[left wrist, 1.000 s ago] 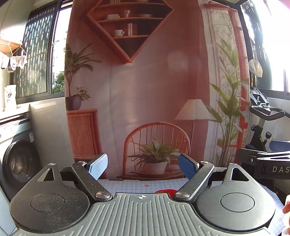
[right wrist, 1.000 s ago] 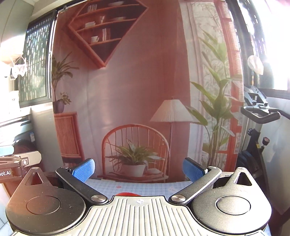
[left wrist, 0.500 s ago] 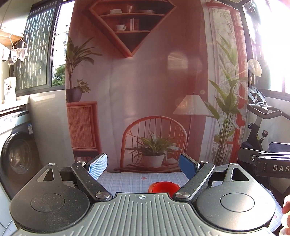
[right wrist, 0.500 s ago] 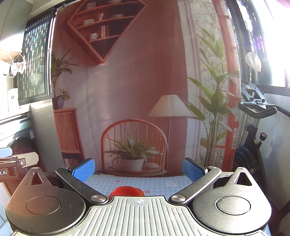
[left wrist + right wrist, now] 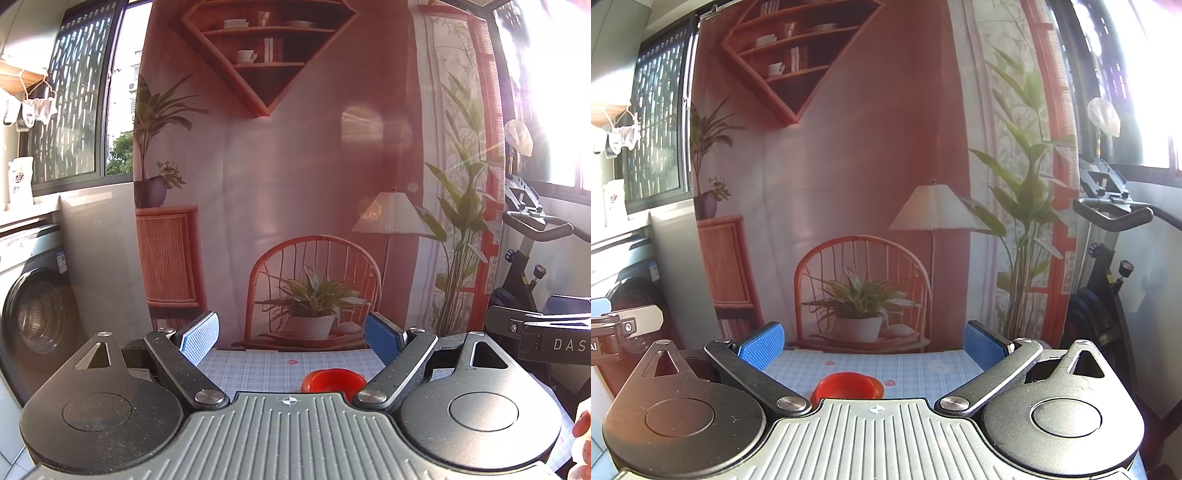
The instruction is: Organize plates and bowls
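Note:
A red bowl [image 5: 332,381] with small side handles sits on a table covered by a light blue checked cloth [image 5: 258,365]. Only its far rim shows above the gripper body. It also shows in the right wrist view [image 5: 846,384]. My left gripper [image 5: 291,334] is open and empty, held above the table's near side, with the bowl low between its fingers. My right gripper [image 5: 873,341] is open and empty, likewise above and behind the bowl. No plates are in view.
A printed backdrop [image 5: 314,166] with a chair, plant and lamp hangs behind the table's far edge. A washing machine [image 5: 33,314] stands at left. An exercise bike [image 5: 1108,258] stands at right. The other gripper's body [image 5: 546,332] shows at right.
Both grippers have tilted down and forward, so the table and the red bowl have come into view. Both jaws have stayed open.

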{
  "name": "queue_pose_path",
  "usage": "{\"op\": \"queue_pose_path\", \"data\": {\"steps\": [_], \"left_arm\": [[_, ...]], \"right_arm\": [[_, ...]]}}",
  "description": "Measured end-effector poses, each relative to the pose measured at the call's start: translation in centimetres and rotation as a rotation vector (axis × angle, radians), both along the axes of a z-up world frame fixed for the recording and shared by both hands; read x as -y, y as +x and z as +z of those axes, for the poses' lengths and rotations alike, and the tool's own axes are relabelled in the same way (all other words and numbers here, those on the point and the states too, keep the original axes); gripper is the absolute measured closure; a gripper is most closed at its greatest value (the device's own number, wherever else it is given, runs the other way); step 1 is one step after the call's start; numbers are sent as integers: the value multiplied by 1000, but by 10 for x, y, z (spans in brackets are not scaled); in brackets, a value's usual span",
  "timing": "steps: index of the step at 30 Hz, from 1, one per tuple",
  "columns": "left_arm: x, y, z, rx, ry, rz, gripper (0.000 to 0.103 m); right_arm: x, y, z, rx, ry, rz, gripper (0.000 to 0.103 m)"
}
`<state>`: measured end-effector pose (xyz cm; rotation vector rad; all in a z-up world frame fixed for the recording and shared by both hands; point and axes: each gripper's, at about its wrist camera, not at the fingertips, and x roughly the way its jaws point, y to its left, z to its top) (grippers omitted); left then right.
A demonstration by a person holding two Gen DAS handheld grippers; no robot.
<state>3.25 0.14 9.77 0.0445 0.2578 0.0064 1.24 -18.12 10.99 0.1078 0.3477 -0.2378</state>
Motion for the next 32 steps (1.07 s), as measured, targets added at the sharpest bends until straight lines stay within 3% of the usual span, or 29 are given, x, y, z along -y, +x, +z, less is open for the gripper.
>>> {"op": "queue_pose_path", "data": {"steps": [32], "left_arm": [[-3,-1,2,2,-12,-2,15]], "right_arm": [[0,-2,-2,-6,9,-7,0]]}}
